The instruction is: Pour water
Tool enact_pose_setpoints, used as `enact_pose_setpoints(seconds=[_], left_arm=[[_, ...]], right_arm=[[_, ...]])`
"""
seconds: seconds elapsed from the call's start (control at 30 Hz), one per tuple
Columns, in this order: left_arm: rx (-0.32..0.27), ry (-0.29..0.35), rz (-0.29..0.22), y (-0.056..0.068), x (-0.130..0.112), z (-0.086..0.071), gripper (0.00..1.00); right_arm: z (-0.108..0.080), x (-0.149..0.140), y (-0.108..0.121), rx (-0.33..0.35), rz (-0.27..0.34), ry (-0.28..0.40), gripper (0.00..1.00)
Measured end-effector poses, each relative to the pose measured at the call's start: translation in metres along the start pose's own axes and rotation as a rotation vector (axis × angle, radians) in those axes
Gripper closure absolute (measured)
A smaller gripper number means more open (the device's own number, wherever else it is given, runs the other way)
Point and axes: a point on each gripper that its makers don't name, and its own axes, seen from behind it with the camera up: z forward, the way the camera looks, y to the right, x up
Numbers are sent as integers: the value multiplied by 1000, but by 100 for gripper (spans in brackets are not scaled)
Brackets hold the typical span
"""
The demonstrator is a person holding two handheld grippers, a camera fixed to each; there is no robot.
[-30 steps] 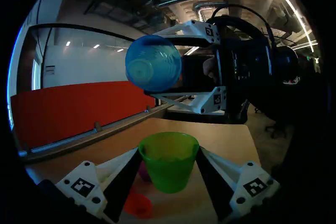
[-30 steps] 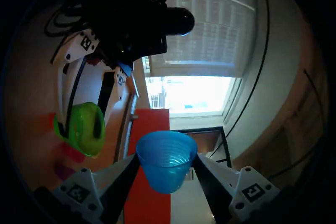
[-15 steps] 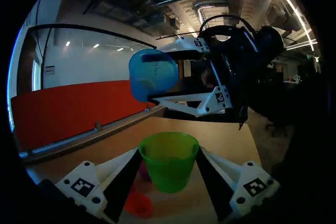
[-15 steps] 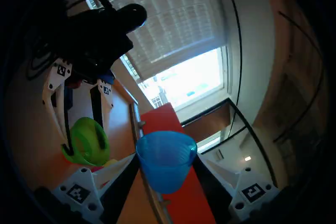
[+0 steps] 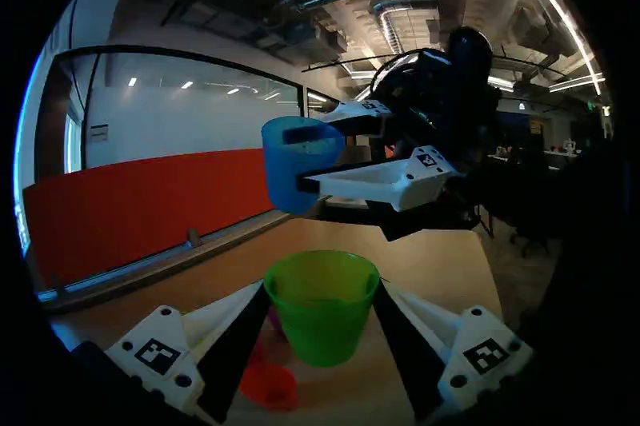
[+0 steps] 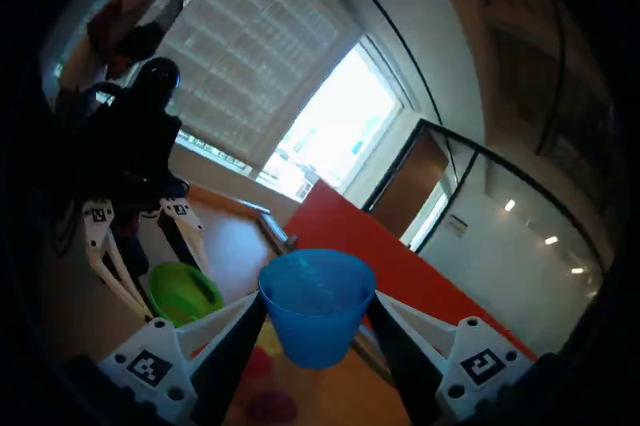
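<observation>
Right gripper point(image 6: 317, 304) clamped on blue cup point(image 5: 288, 166), near upright, up and beyond green cup point(image 5: 322, 330). Left gripper point(image 5: 321, 288) clamps green over table point(image 5: 436, 258). To pour clean: bring blue's lip over green's mouth, tip slowly, hold green level.

blue cup point(image 5: 294, 164) above, tabletop point(image 5: 436, 260) beyond seemingly open

A small red cup point(image 5: 268, 384) is seen on the wooden desk point(image 5: 432, 262), which is backed by a red partition point(image 5: 144, 202); ducts point(image 5: 384, 6) are hung overhead.
</observation>
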Motion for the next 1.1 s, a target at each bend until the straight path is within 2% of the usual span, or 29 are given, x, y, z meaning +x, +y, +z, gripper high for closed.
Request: enact_pose_setpoints(seconds=[0.33, 0.5, 0.6, 0.9, 1.1], left_arm=[[20, -17, -2, -7, -6, -4, 13], [31, -28, -1, -11, -8, -6, 13], [36, -39, -1, -12, -11, -7, 13], [52, -96, 18, -18, -26, -15, 13], [45, -157, 26, -16, -44, -20, 13]], right_arm=[[-7, -12, -13, 62, 346, -16, 11], [-9, -18, -18, 88, 454, -20, 11], [-11, -21, -19, 94, 476, -24, 11], [-21, -38, -30, 110, 477, -64, 11], [-27, -53, -44, 135, 490, -99, 11]])
